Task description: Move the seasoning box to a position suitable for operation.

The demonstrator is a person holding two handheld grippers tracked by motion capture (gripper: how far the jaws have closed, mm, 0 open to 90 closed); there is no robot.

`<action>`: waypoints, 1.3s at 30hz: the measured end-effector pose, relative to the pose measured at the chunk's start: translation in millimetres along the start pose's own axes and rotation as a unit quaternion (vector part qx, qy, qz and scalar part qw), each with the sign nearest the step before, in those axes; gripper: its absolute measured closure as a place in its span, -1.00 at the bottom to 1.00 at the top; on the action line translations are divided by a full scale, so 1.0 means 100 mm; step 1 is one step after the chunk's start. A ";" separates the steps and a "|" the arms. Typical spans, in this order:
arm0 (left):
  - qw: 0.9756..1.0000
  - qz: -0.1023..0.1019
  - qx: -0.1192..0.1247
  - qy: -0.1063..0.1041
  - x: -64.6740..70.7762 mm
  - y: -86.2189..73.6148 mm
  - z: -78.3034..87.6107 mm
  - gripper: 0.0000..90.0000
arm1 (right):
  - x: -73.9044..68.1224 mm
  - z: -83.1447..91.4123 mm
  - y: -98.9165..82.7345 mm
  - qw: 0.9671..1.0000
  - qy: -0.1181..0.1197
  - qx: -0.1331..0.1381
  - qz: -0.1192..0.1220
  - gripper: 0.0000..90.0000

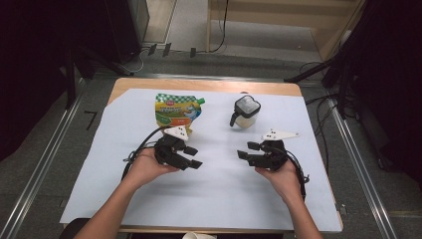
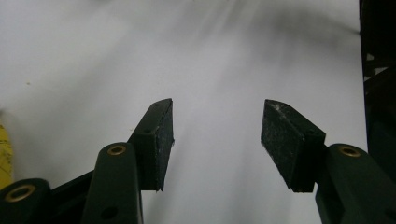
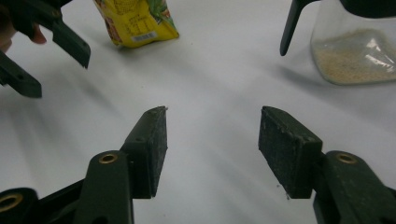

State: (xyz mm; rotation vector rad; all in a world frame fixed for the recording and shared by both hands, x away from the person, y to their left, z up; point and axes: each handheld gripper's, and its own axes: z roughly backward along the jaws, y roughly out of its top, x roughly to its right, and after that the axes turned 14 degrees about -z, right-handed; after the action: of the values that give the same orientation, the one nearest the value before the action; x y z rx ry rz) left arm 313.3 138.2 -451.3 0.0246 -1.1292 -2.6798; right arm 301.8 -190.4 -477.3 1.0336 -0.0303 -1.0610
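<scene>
Spouted refill pouch [image 1: 177,110], yellow and green, lies flat at about 11 o'clock on the white sheet [image 1: 219,199], its cap [image 1: 201,101] turned toward the glass jar [image 1: 245,112], presumably so the contents can go from one to the other. The jar stands upright at about 1 o'clock, black lid and handle on, a shallow layer of pale granules at the bottom, well apart from the pouch.

My left gripper [image 1: 193,157] hovers just below the pouch, at 5 o'clock from it, jaws spread with nothing between them; the left gripper view has bare sheet between the pads [image 2: 158,142]. My right gripper [image 1: 247,150] sits below the jar, at 6 o'clock from it, likewise spread and empty, its pads [image 3: 286,149] aimed between pouch [image 3: 135,21] and jar [image 3: 357,51]. I judge each hand is staged nearest the item it will take. The sheet covers a wooden surface [image 1: 199,84].
</scene>
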 end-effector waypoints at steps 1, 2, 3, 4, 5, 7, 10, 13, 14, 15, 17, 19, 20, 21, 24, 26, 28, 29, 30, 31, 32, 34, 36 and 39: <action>1.000 0.002 0.003 0.002 0.00 0.00 0.01 -0.01 | -0.01 -0.01 0.00 1.000 -0.001 -0.003 0.006 0.01; 1.000 0.002 0.003 0.002 0.00 0.00 0.01 -0.02 | -0.01 -0.01 0.00 1.000 -0.001 -0.003 0.006 0.01; 1.000 0.003 -0.003 0.004 -0.01 -0.01 0.04 -0.01 | -0.03 -0.03 -0.01 1.000 -0.007 -0.011 0.018 0.05; 1.000 0.008 -0.001 0.000 -0.01 -0.02 0.04 0.00 | -0.04 -0.03 -0.01 1.000 -0.009 -0.013 0.025 0.08; 1.000 0.011 0.000 -0.009 -0.02 -0.03 0.05 -0.01 | -0.04 -0.03 -0.02 1.000 -0.007 -0.013 0.026 0.10; 0.999 0.020 0.007 -0.024 -0.03 -0.03 0.06 -0.03 | -0.04 -0.02 -0.02 1.000 -0.003 -0.011 0.022 0.12; 1.000 0.009 0.012 -0.023 -0.02 -0.03 0.06 -0.07 | -0.02 -0.01 -0.02 1.000 -0.007 -0.008 0.021 0.13; 1.000 0.008 0.006 -0.021 -0.02 -0.03 0.06 -0.09 | 0.01 -0.01 -0.02 1.000 -0.013 -0.010 0.014 0.16; 1.000 0.008 0.006 -0.021 -0.02 -0.03 0.06 -0.09 | 0.01 -0.01 -0.02 1.000 -0.013 -0.010 0.014 0.16; 1.000 0.009 0.006 -0.021 -0.03 -0.04 0.05 -0.09 | 0.03 -0.01 -0.02 1.000 -0.014 -0.009 0.005 0.18; 1.000 0.010 0.006 -0.018 -0.03 -0.04 0.05 -0.10 | 0.02 -0.01 -0.02 1.000 -0.017 -0.008 0.007 0.18; 1.000 0.011 0.005 -0.015 -0.03 -0.04 0.05 -0.11 | 0.00 0.00 -0.02 1.000 -0.015 -0.005 0.016 0.18; 1.000 0.011 0.005 -0.015 -0.03 -0.04 0.05 -0.11 | 0.00 0.00 -0.02 1.000 -0.015 -0.005 0.016 0.18; 1.000 0.010 0.006 -0.017 -0.03 -0.04 0.04 -0.11 | -0.01 0.00 -0.02 0.999 -0.022 -0.006 0.029 0.17; 1.000 0.013 0.008 -0.018 -0.03 -0.04 0.05 -0.10 | 0.00 0.00 -0.02 0.999 -0.016 -0.009 0.027 0.16; 1.000 0.015 0.005 -0.018 -0.04 -0.04 0.05 -0.09 | 0.01 0.00 -0.01 1.000 -0.015 -0.009 0.022 0.15; 1.000 0.016 0.005 -0.019 -0.04 -0.04 0.05 -0.09 | 0.01 0.01 -0.01 1.000 -0.016 -0.007 0.024 0.15; 1.000 0.016 0.005 -0.020 -0.04 -0.04 0.05 -0.09 | 0.01 0.01 -0.01 1.000 -0.017 -0.006 0.025 0.14; 1.000 0.016 0.005 -0.020 -0.04 -0.04 0.05 -0.09 | 0.01 0.02 0.00 1.000 -0.017 -0.007 0.025 0.14; 1.000 0.015 0.005 -0.019 -0.04 -0.04 0.05 -0.09 | 0.01 0.02 0.00 1.000 -0.017 -0.007 0.025 0.14; 1.000 0.015 0.006 -0.019 -0.04 -0.04 0.05 -0.10 | 0.01 0.02 0.00 1.000 -0.018 -0.007 0.024 0.14; 1.000 0.015 0.007 -0.018 -0.04 -0.04 0.05 -0.11 | 0.02 0.03 0.01 0.999 -0.019 -0.006 0.025 0.13; 1.000 0.015 0.008 -0.016 -0.05 -0.04 0.05 -0.12 | 0.02 0.03 0.01 0.999 -0.020 -0.005 0.027 0.13; 1.000 0.015 0.007 -0.015 -0.05 -0.03 0.05 -0.13 | 0.03 0.04 0.03 0.999 -0.022 -0.001 0.029 0.11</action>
State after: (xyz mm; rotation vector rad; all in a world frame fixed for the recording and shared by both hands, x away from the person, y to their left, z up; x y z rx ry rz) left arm 316.7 145.3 -450.4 -0.0297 -1.1469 -2.6545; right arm 303.4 -195.0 -474.1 1.0020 -0.0954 -1.0309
